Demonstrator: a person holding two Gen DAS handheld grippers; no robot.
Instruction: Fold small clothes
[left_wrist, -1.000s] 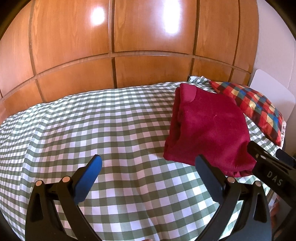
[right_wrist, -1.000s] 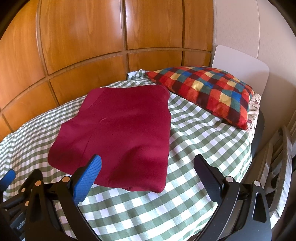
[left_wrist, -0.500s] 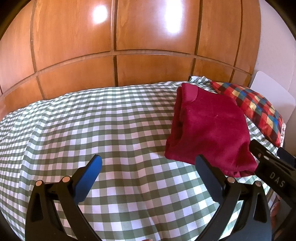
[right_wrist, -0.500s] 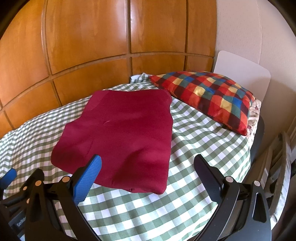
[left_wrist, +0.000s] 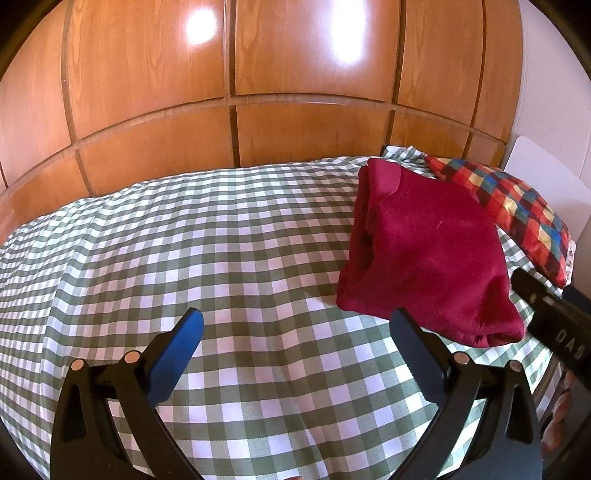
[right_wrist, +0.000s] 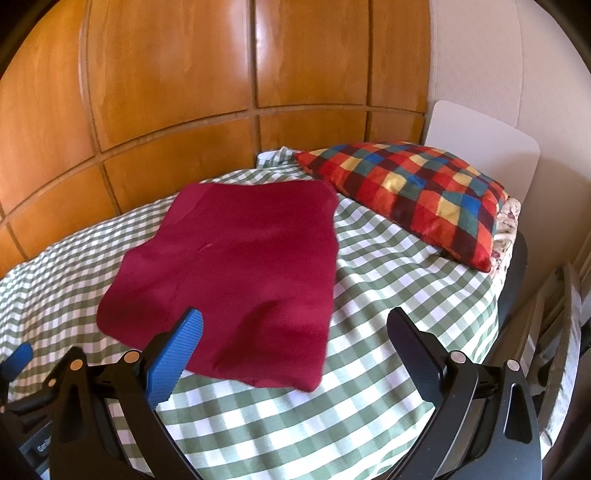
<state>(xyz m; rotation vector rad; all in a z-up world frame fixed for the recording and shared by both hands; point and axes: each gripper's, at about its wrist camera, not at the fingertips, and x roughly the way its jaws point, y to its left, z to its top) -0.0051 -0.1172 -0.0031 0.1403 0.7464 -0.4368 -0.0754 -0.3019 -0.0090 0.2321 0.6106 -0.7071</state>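
A dark red garment (left_wrist: 428, 251) lies folded into a flat rectangle on the green-and-white checked bed cover (left_wrist: 221, 258), at the right of the left wrist view. In the right wrist view the garment (right_wrist: 240, 273) lies just ahead of the fingers. My left gripper (left_wrist: 295, 332) is open and empty, held above the cover to the left of the garment. My right gripper (right_wrist: 293, 328) is open and empty, above the garment's near edge. Part of the right gripper's body (left_wrist: 554, 321) shows at the right edge of the left wrist view.
A multicoloured checked pillow (right_wrist: 410, 192) lies beyond the garment at the right, against a white headboard (right_wrist: 484, 151). Wooden wall panels (left_wrist: 295, 92) stand behind the bed. The bed's right edge (right_wrist: 502, 295) drops off by a slatted frame.
Both grippers have drawn back and risen slightly from the garment; the views tilt up a little. The garment has not moved. Both grippers stay open.
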